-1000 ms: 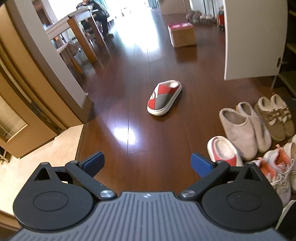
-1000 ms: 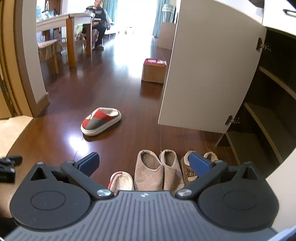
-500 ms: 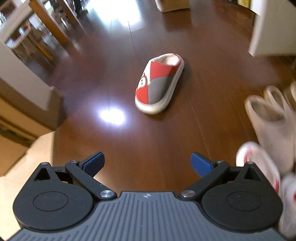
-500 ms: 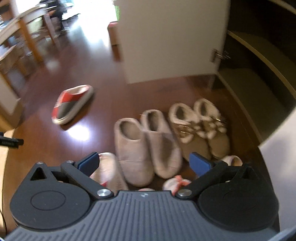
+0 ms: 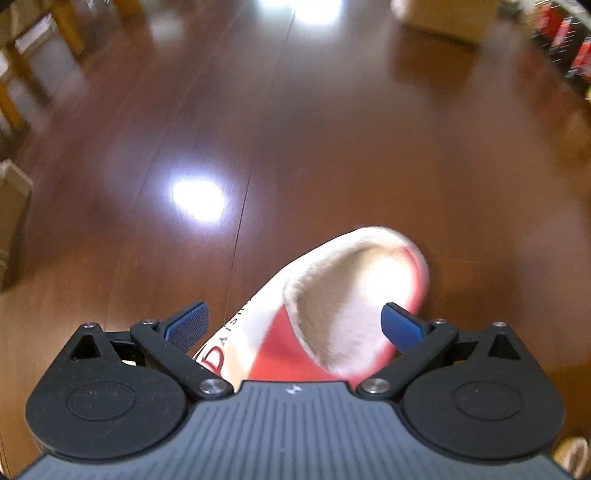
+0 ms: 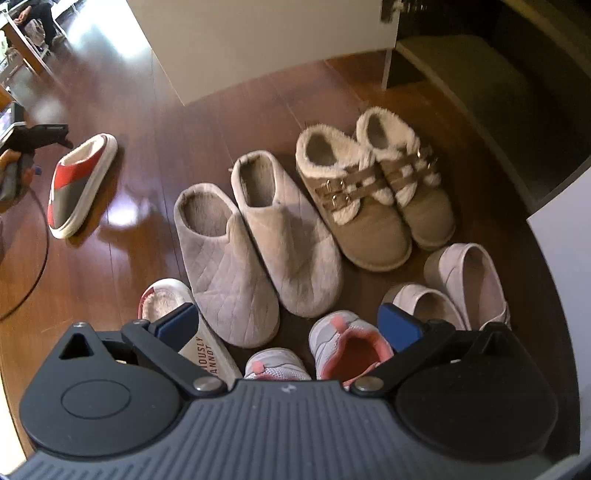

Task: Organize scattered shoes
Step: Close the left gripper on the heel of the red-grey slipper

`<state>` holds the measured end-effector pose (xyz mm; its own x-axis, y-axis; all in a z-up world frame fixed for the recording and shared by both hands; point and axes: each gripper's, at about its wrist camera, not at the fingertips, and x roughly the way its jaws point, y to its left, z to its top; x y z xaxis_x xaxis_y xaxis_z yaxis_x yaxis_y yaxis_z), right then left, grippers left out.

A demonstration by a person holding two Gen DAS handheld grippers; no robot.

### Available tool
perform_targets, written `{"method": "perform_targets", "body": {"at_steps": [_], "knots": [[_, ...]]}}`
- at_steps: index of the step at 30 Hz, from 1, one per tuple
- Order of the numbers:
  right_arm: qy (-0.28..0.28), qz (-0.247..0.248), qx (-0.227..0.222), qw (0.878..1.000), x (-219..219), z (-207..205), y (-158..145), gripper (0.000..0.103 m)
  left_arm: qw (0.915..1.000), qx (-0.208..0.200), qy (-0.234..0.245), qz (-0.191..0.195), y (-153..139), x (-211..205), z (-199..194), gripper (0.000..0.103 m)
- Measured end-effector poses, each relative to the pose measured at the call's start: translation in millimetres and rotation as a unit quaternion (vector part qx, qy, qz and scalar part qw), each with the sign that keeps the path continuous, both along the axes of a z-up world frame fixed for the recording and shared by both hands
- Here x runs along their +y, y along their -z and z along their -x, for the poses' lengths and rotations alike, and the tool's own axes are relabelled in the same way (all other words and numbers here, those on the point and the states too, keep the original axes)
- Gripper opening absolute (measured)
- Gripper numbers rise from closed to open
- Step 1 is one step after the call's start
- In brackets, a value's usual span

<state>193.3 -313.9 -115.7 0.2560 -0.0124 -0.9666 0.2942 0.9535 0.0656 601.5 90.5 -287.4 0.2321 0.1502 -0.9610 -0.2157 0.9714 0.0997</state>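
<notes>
A lone red, grey and white slipper (image 5: 325,306) lies on the dark wooden floor (image 5: 295,147). My left gripper (image 5: 294,324) is open and low over it, a blue pad on either side of its fleecy opening, not closed on it. In the right wrist view the same slipper (image 6: 79,188) sits apart, left of the group. My right gripper (image 6: 289,325) hangs open above the grouped shoes: grey quilted slippers (image 6: 236,258), brown fleece buckle shoes (image 6: 354,206), white slip-ons (image 6: 465,280), pink-lined sneakers (image 6: 351,343) and the red slipper's mate (image 6: 166,299).
A white cabinet door (image 6: 258,44) stands open behind the shoes, with dark shelves (image 6: 480,74) to the right. A hand (image 6: 8,158) shows at the left edge and a black cable (image 6: 37,251) curves across the floor. A blurred cardboard box (image 5: 439,18) sits far off.
My left gripper has moved forward and down until it straddles the lone slipper. My right gripper has swung right and tilted down over the grouped shoes. Both stay open.
</notes>
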Motion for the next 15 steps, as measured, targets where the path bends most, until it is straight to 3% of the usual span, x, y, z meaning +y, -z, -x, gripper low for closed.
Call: {"method": "perform_targets", "body": {"at_steps": [1, 4, 5, 7, 11, 15], "knots": [[0.002, 0.003, 0.004, 1.0, 0.0, -1.2, 2.0, 0.102, 0.9997, 0.015, -0.008, -0.016, 11.0, 1.8, 0.4, 0.06], [-0.005, -0.001, -0.001, 1.0, -0.6, 6.3, -3.8, 0.102, 0.9976, 0.008, 0.005, -0.069, 17.1, 0.0, 17.9, 0.044], [-0.007, -0.003, -0.004, 1.0, -0.8, 9.5, -6.6, 0.102, 0.9976, 0.008, 0.002, -0.068, 14.6, 1.3, 25.1, 0.036], [-0.013, -0.006, -0.01, 1.0, -1.3, 16.0, -12.0, 0.102, 0.9975, 0.019, -0.013, -0.067, 6.3, 8.1, 49.3, 0.029], [-0.024, -0.014, -0.021, 0.999, -2.3, 29.1, -23.0, 0.102, 0.9959, 0.066, -0.054, -0.028, -14.1, 26.4, 112.8, 0.023], [-0.035, -0.022, -0.033, 0.999, -3.3, 42.1, -34.0, 0.102, 0.9916, 0.113, -0.05, -0.038, -39.5, 15.3, 209.7, 0.023]]}}
